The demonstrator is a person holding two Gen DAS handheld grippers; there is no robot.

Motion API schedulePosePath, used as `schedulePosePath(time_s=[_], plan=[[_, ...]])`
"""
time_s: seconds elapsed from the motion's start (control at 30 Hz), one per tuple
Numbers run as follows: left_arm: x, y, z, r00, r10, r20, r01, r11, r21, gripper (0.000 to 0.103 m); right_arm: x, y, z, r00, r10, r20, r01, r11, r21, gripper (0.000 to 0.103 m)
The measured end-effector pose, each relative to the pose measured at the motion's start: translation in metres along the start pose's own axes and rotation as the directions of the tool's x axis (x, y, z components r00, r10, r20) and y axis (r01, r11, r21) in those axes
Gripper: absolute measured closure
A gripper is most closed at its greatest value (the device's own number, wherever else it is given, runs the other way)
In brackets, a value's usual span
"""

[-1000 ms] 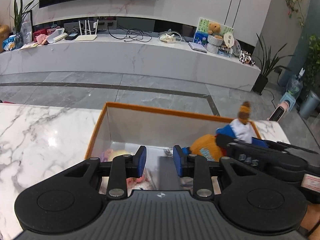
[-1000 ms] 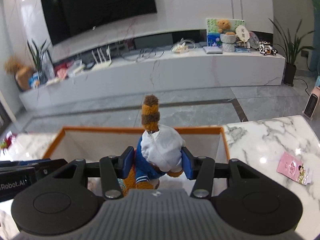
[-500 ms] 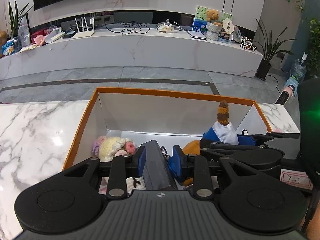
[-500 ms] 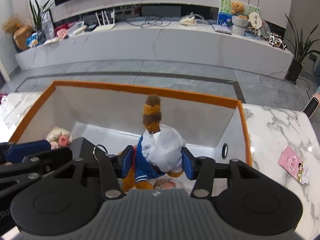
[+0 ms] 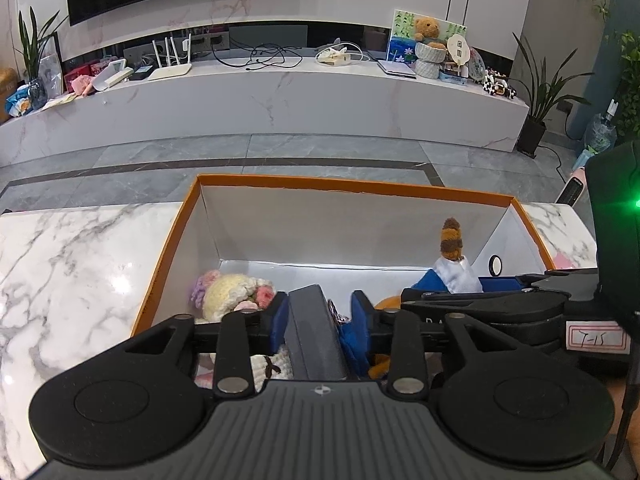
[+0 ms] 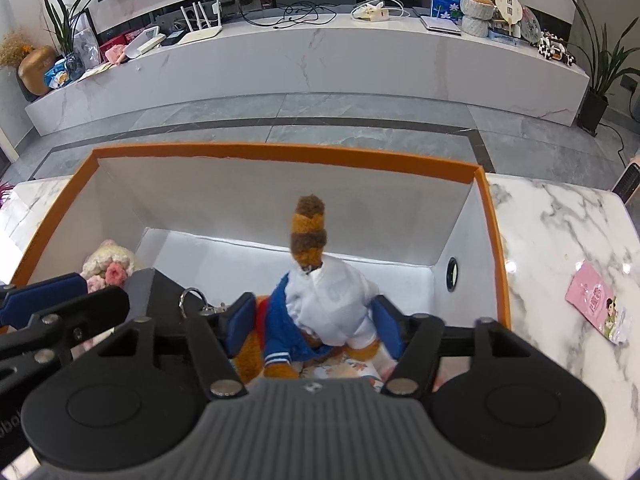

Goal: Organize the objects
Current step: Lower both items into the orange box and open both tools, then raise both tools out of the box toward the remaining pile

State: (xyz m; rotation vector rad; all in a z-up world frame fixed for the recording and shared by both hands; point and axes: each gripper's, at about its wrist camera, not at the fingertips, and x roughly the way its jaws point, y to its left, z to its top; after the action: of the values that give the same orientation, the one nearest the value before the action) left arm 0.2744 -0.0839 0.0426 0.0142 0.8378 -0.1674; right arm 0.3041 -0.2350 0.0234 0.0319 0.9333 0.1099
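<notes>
Both your grippers have sunk into the orange box (image 6: 492, 216) and their jaws are opening: left gripper (image 5: 318, 314) frees the grey case (image 5: 314, 332), right gripper (image 6: 316, 320) seemingly lets go the plush toy (image 6: 320, 308). Inside: one case, one plush, one crochet bouquet (image 5: 232, 294).

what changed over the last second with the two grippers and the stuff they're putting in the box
Both grippers came down into the orange box. The right gripper has lowered the plush toy onto the box floor and its jaws are opening, with gaps now beside the toy. The left gripper is opening too, with the dark gray case loose between its pads. The crocheted flowers and the pink packet on the table stayed put.
</notes>
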Motion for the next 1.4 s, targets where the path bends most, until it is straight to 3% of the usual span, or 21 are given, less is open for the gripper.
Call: schedulePosePath(time_s=[0.33,0.4,0.47,0.8,1.4], plan=[[-0.007,0.006,0.000,1.000,0.020,0.019,-0.020,1.000,-0.009,0.050,-0.012,0.001,-0.001,0.999,0.025,0.023,-0.025,1.000,-0.008,0.028],[-0.010,0.005,0.000,0.999,0.022,0.023,-0.022,1.000,-0.011,0.050,-0.016,0.002,-0.001,0.999,0.006,0.032,-0.005,1.000,-0.019,0.017],[-0.013,0.006,0.000,1.000,0.018,0.023,-0.018,1.000,-0.013,0.046,-0.022,0.004,-0.002,0.998,-0.016,0.052,0.018,0.999,-0.035,0.013],[-0.037,0.002,-0.006,0.999,0.023,0.044,-0.023,1.000,-0.006,0.039,-0.052,0.000,-0.016,0.996,-0.028,0.079,0.030,0.999,-0.023,0.013],[-0.130,-0.014,-0.040,0.994,0.045,0.096,-0.047,0.999,0.017,0.039,-0.166,-0.001,-0.077,0.985,-0.040,0.170,0.033,0.999,0.042,0.010]])
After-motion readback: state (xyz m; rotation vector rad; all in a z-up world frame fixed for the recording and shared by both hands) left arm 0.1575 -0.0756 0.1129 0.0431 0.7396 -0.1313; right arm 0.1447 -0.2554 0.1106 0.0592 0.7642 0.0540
